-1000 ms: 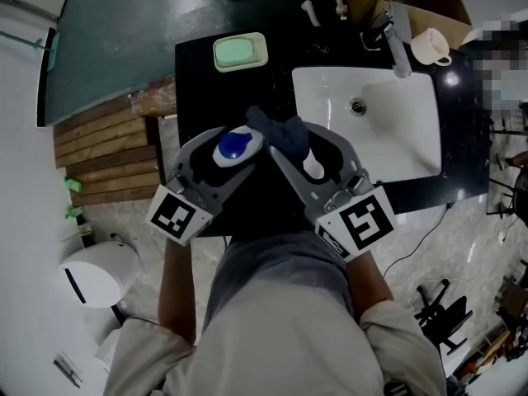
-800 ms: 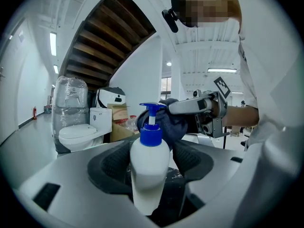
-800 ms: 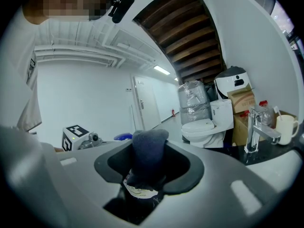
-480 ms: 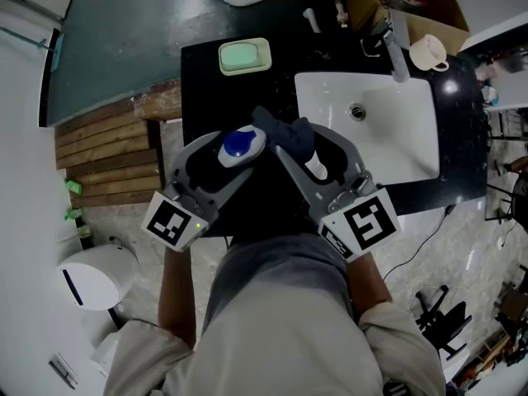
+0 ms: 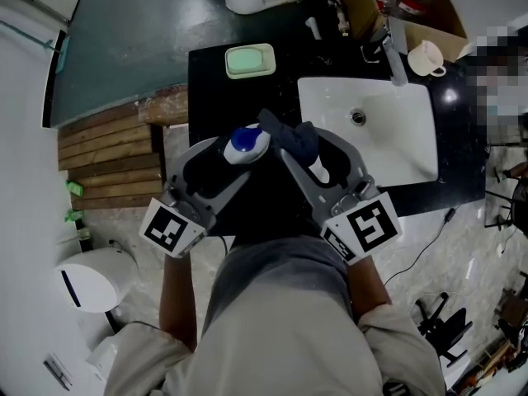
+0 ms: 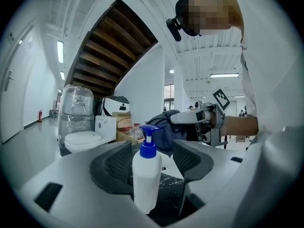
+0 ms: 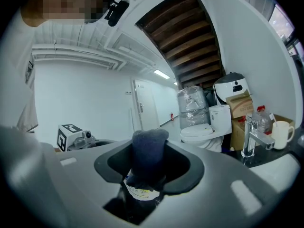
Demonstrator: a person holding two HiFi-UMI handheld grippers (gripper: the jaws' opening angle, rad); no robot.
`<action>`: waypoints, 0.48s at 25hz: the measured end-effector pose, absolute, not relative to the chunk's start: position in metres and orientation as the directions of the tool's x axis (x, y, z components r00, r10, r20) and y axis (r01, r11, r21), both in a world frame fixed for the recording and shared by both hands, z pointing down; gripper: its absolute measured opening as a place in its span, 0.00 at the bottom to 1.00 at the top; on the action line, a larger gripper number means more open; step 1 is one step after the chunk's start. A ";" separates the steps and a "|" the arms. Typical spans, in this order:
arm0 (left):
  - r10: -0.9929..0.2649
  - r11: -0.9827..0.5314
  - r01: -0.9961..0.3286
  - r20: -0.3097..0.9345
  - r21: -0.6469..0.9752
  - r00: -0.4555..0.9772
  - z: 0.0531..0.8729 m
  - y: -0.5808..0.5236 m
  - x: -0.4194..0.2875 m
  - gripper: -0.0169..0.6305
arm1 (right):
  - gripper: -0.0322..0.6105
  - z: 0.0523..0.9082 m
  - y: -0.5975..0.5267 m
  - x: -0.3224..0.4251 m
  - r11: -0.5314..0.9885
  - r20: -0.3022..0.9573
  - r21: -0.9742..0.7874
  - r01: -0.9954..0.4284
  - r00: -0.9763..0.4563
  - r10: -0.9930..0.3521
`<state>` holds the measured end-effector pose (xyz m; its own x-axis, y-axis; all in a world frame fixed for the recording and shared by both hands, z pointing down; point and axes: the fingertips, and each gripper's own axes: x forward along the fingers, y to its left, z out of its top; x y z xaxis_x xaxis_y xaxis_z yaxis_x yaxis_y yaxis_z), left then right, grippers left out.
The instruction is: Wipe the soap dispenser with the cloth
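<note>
- A person's left gripper (image 5: 242, 149), grey plastic with ribbed dark pads, is closed narrowly on the soap dispenser (image 6: 146, 179). This is a smooth white rounded bottle with a glossy blue pump head (image 6: 148, 144), and it stands upright between the jaws.
- The right gripper (image 5: 299, 143) pinches a dark blue cloth (image 7: 148, 158), soft and fuzzy, bunched into a rounded wad that stands up out of the jaws.
- From the head view, the cloth sits right up against the pump head, and both are held over the front of a black, speckled countertop (image 5: 206, 81).
- To the right, a white rectangular sink (image 5: 421, 167) is set into the counter, with a chrome faucet (image 5: 396, 52) at its back rim and a white mug (image 5: 425, 56) beside the faucet.
- A pale green soap bar rests in a rounded rectangular dish (image 5: 250, 60) at the counter's back left.
- Rough wooden slats (image 5: 107, 167) lie beside the counter on the left.
</note>
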<state>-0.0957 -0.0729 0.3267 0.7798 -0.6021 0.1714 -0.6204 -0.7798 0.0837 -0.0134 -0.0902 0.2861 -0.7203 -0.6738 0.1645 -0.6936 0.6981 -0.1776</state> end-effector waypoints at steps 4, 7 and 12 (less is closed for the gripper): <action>-0.609 -0.775 -0.626 0.165 0.082 0.776 0.321 -0.067 -0.096 0.45 | 0.31 0.283 -0.085 -0.012 0.695 0.161 -0.173 -0.698 -0.716 -0.679; -0.613 -0.773 -0.629 0.161 0.077 0.773 0.318 -0.062 -0.097 0.39 | 0.31 0.280 -0.082 -0.010 0.691 0.155 -0.169 -0.703 -0.711 -0.686; -0.616 -0.771 -0.630 0.143 0.091 0.775 0.315 -0.052 -0.098 0.22 | 0.31 0.278 -0.074 -0.004 0.681 0.149 -0.171 -0.712 -0.702 -0.696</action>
